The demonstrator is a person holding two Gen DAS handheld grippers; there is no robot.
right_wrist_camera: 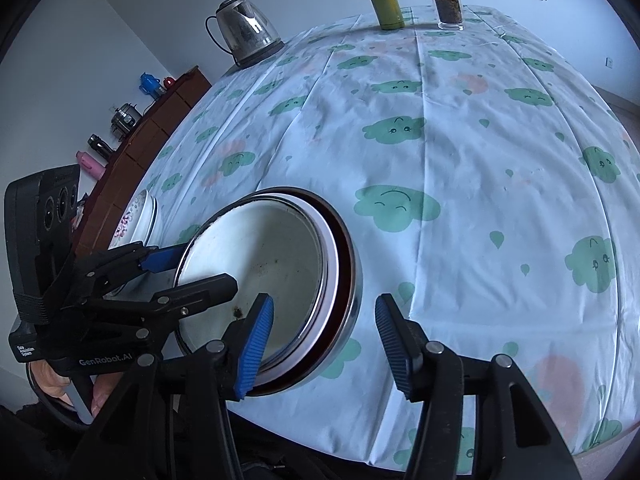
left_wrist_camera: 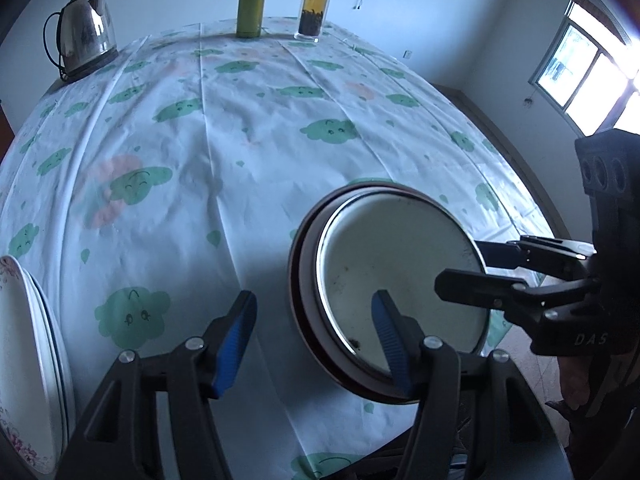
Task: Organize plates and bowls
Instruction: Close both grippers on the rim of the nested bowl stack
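A white enamel bowl (left_wrist_camera: 396,264) sits nested inside a dark red-rimmed bowl (left_wrist_camera: 308,292) near the table's front edge; the pair also shows in the right wrist view (right_wrist_camera: 276,256). My left gripper (left_wrist_camera: 316,344) is open, its right finger over the white bowl's inside and its left finger outside over the cloth. My right gripper (right_wrist_camera: 324,348) is open, its left finger inside the bowl and its right finger outside, straddling the rim. A stack of white floral plates (left_wrist_camera: 28,360) lies at the far left, also seen in the right wrist view (right_wrist_camera: 140,216).
A steel kettle (left_wrist_camera: 86,32), a green flask (left_wrist_camera: 250,2) and a glass tea bottle (left_wrist_camera: 314,2) stand at the table's far edge. The tablecloth (left_wrist_camera: 240,140) has green cloud prints. A wooden sideboard (right_wrist_camera: 152,128) with small items runs along the left wall.
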